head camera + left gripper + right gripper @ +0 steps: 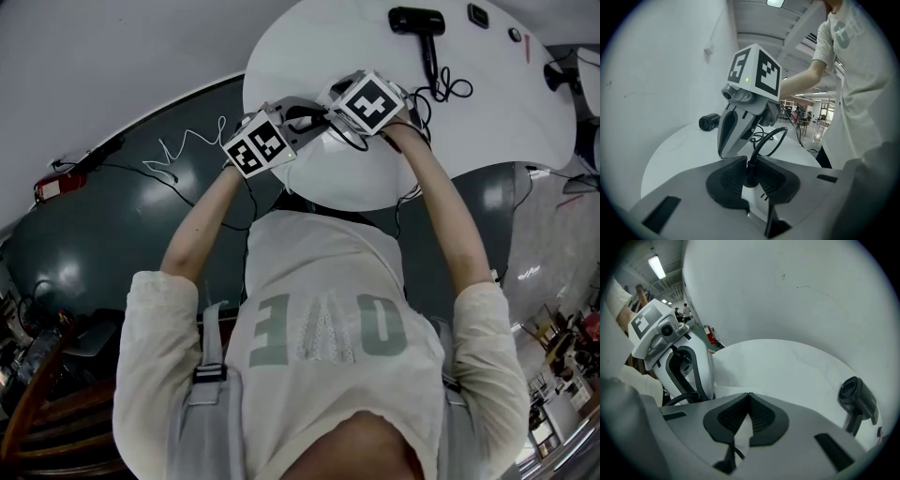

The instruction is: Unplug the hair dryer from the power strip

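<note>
A black hair dryer (419, 22) lies at the far side of the round white table (506, 112); its looped black cord (441, 89) runs back toward the grippers. In the left gripper view, my left gripper (749, 168) is shut on the black plug (750, 172), which stands on the white power strip (752, 199). The cord (768, 138) arcs up from the plug. My right gripper (749, 397) points steeply down just beyond the plug, its jaws closed on a white piece of the power strip (744, 432). Both marker cubes (258, 145) sit close together at the table's near edge.
Small dark items (478, 14) lie on the table's far rim. A thin white wire (187, 150) and a black cable trail over the dark floor to the left. A wooden chair (47, 412) stands at the lower left. A wall rises behind the table.
</note>
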A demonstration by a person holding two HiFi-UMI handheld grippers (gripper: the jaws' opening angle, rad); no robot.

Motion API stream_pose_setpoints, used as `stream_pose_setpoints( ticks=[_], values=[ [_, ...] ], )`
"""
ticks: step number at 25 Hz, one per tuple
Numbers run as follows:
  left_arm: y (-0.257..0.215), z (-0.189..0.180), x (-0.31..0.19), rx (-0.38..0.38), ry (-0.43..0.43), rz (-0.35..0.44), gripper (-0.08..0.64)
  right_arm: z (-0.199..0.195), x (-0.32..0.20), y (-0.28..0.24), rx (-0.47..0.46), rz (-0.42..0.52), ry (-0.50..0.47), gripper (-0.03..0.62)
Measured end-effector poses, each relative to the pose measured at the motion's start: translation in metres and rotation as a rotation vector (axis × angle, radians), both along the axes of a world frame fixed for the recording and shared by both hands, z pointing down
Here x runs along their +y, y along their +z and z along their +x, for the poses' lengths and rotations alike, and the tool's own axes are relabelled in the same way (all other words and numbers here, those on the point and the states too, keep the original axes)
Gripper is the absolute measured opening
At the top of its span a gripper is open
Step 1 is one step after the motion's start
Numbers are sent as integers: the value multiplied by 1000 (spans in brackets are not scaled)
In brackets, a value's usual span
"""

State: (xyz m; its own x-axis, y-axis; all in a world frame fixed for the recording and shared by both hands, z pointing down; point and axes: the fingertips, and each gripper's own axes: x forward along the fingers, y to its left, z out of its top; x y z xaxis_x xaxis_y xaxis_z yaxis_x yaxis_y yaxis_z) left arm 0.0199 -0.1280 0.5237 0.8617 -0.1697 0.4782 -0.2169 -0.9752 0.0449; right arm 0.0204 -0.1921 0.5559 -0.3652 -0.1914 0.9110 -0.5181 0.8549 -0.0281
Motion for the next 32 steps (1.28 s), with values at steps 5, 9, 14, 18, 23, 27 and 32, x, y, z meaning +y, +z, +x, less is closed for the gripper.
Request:
stream_pose_setpoints(
  ticks=[5,9,14,18,23,27,32],
  values=[
    [-6,6,6,-45,12,122,61,-1,-3,0,-13,-14,28,20],
    [-4,1,13,-45,-21,166,60,-9,1,-1,-25,-9,9,20],
    [-4,-13,-2,175,-247,-107,64,-12,2,0,-59,5,21,20],
    [-6,-17,-3,158,-269,-77,61,-14,2,0,-60,-12,10,20],
    [-21,-12,-3,132,-249,44,54,-16,-2,-3,-51,0,7,20],
    [-22,-13,3,98,-271,88,51,-18,2,-2,-68,4,0,20],
    [-27,-27,2,348,-491,-157,52,-32,10,-4,-214,-55,-4,20]
  ],
)
